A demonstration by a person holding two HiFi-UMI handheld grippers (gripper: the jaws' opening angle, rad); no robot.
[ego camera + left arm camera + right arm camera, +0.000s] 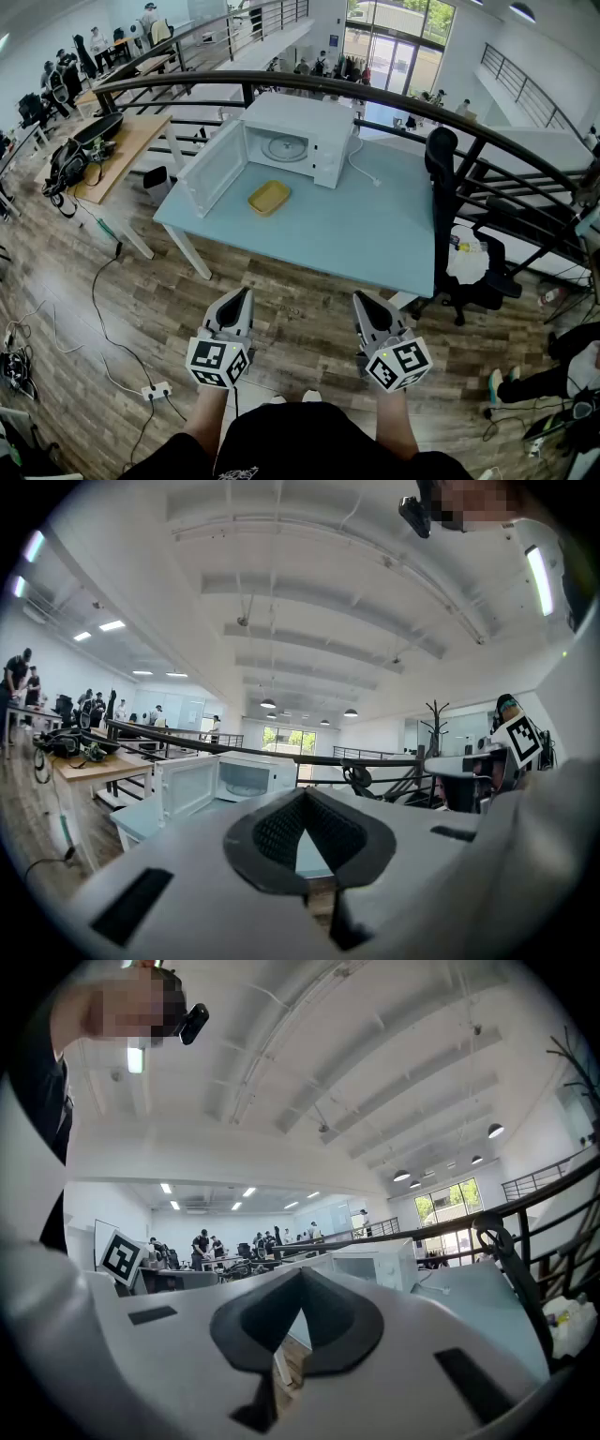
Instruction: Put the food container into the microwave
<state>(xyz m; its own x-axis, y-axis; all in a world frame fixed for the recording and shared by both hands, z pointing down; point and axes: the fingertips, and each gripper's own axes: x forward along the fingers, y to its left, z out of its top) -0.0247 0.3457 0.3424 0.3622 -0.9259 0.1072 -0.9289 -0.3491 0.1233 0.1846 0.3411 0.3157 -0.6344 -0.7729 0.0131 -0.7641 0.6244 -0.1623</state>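
Head view looks steeply down on a pale blue table (375, 230) that carries a white microwave (323, 127) at its far side. We see the microwave's door (214, 167) swung wide open to the left, and the round glass turntable (284, 147) showing inside the cavity. The yellow food container (269, 197) lies on the tabletop just in front of the open cavity, beside the lower edge of the door and outside the microwave. A white power cable (364, 171) trails from the microwave's right side across the table. A black office chair (461, 234) stands at the table's right end, and a dark curved railing (375, 94) runs behind it all.

We hold both tools low and close to the body, over the wooden floor (300, 319), well apart from the table and the container. The left gripper (246, 294) and the right gripper (360, 300) point forward toward the table, side by side.

In the left gripper view, the left gripper (303, 792) has its jaws together at the tips with nothing between them; beyond them we make out the microwave (253, 775) and its open door (183, 785). In the right gripper view, the right gripper (300, 1271) likewise has its jaws closed on nothing, with the microwave (375, 1265) and the table (469, 1302) past its tips.
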